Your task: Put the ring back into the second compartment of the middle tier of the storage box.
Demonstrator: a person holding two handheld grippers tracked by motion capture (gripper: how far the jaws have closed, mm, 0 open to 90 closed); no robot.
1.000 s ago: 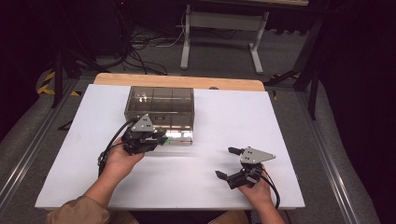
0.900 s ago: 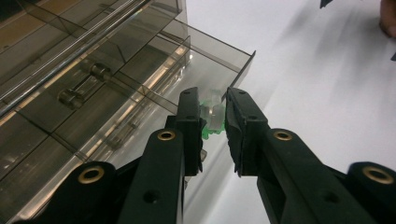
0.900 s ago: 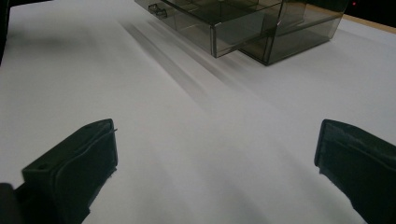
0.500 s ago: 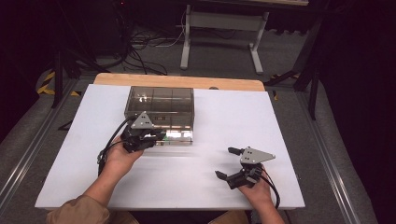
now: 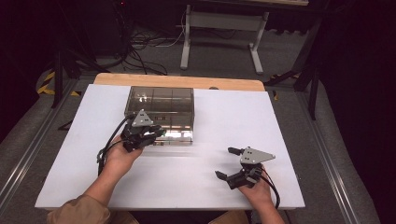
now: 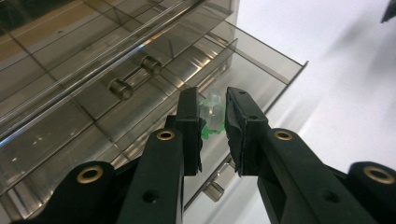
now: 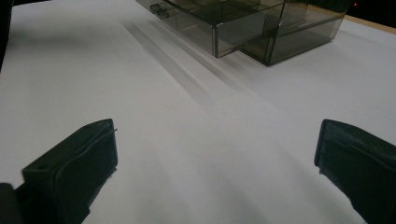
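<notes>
Right now your left claw (image 6: 212, 122) is nearly closed on a small clear piece with a green base (image 6: 211, 116), pads pressing it from both sides. It hangs over the open drawer (image 6: 243, 77) of the smoky plastic box (image 5: 161, 105), at the drawer's near edge. Nothing has shifted over the last second: in the high view the left claw (image 5: 144, 135) sits at the box front exactly as it did, and the drawer is pulled out the same amount. That stillness suggests you are lined up and paused, so the piece is probably ready to go into a compartment; letting go looks like the next move. Your right claw (image 5: 236, 163) rests wide open and empty on the white surface (image 5: 289, 140), well apart from the box, also unmoved.
</notes>
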